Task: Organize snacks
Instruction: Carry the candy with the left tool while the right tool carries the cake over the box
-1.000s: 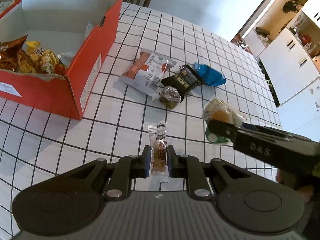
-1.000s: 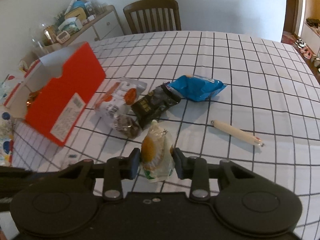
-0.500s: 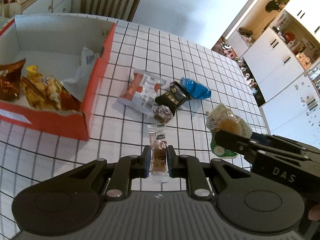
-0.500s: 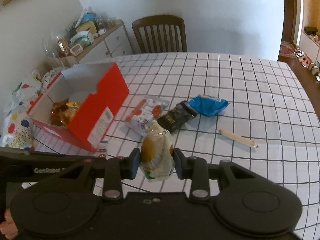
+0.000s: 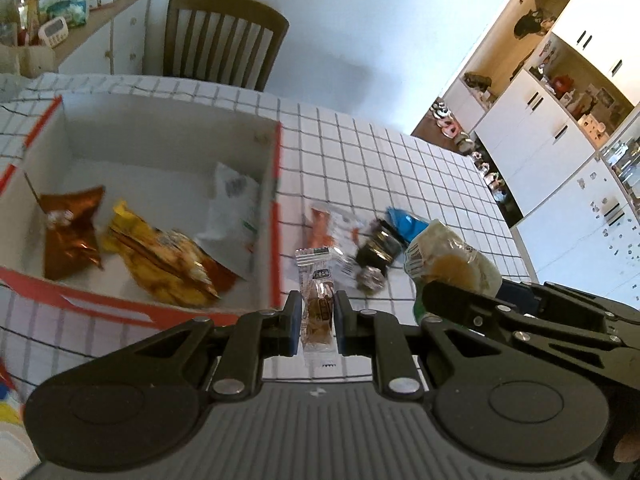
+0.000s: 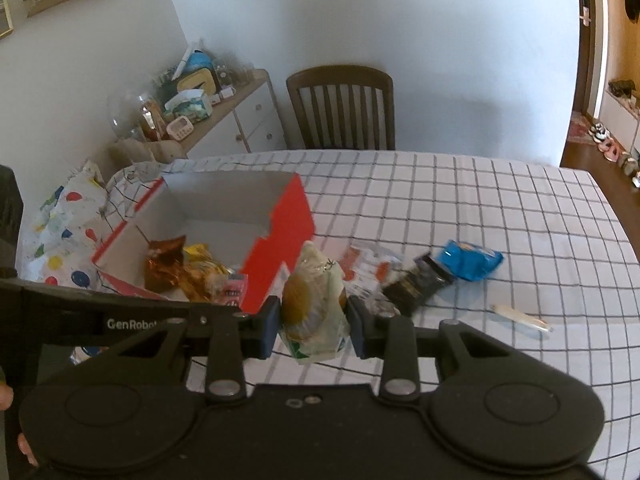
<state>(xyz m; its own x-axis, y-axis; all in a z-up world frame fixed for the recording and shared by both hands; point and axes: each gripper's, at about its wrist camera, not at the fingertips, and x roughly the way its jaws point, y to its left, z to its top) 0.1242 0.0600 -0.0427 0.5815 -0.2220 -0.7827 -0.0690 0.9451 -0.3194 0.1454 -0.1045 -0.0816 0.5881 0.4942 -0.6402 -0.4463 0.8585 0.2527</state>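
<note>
- Snacks are sitting in three places: two in the grippers, some already in the red box (image 5: pixel 276 216), the rest loose on the counter (image 6: pixel 460 200).
- Left gripper (image 5: pixel 317 322) is clamping a small clear candy packet (image 5: pixel 318 304) tight between its pads; the packet's long axis is running straight ahead along the fingers, top end poking out past the tips.
- Right gripper (image 6: pixel 313 322) is gripping a clear-wrapped bun (image 6: pixel 314 300), jaws partly apart around its bulk, pads pressing both sides; the bun is standing upright between them.
- Key relation: the red box is lying ahead and to the left of both grippers, open top facing up. In the left wrist view its near right corner is sitting just ahead-left of the candy packet, so the left gripper is reading as the nearer one.
- In the right wrist view the box's red side wall is directly behind the bun, the opening off to the left.
- Inside the box: a brown foil bag (image 5: pixel 70 232), a yellow snack bag (image 5: pixel 160 264), a white packet (image 5: pixel 236 216); the far half is looking free.
- Both held snacks are hanging clear of the counter.
- Loose ones lying right of the box: an orange-and-white packet (image 6: pixel 366 264), a black packet (image 6: pixel 416 284), a blue bag (image 6: pixel 470 264), a thin cream stick (image 6: pixel 520 317) well apart.
- Judgement: next move needs a leftward-forward carry over the box wall before releasing.
</note>
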